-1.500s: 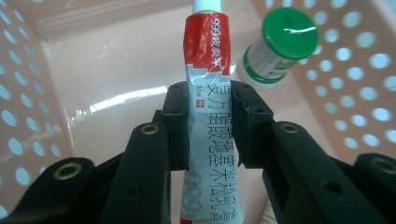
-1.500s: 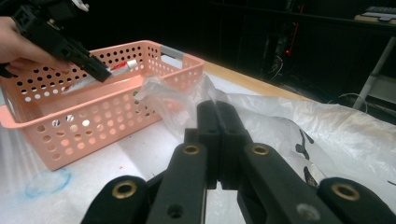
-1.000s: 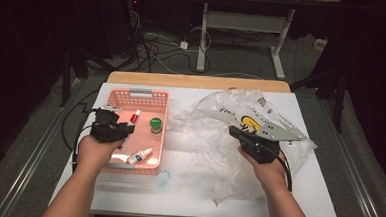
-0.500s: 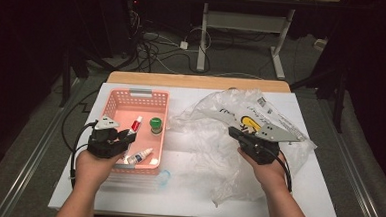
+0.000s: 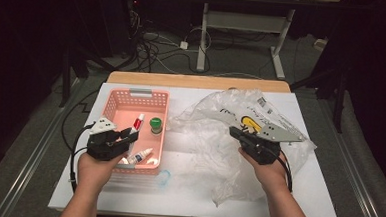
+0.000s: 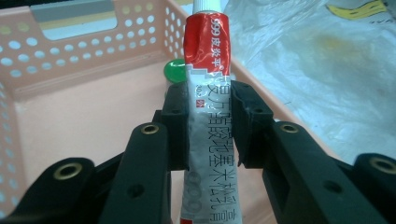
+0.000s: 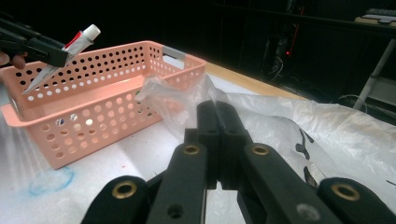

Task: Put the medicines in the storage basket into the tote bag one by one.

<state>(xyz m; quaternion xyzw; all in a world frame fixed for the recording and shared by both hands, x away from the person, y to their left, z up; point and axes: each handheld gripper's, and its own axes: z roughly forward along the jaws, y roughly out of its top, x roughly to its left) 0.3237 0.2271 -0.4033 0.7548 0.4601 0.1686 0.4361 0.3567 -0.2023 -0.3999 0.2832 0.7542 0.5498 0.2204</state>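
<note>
The left gripper (image 5: 129, 135) is clamped on a red-and-white tube (image 6: 208, 116), its pads pressing the tube's two flat sides about midway along. The tube points cap-first away from the jaws and hangs above the basket (image 5: 112, 104), over its front half and clear of the rim; in the right gripper view the tube (image 7: 70, 46) sits well above the basket's near wall (image 7: 93, 126). Beyond the cap, the basket's floor is bare up to the far wall with its grey handle.

In the basket lie a green-capped bottle (image 5: 155, 124) by the right wall and, in the front right corner, a small white bottle (image 5: 139, 156) with other small white pieces too unclear to name.

The right gripper (image 5: 236, 133), well to the right of the basket, has its jaws together on a fold of the clear bag (image 5: 213, 154). The bag spreads from just beside the basket's right wall toward the table's (image 5: 66, 192) right edge. In front of the basket a strip of table stays free, marked by a blue ring (image 5: 163, 178).
</note>
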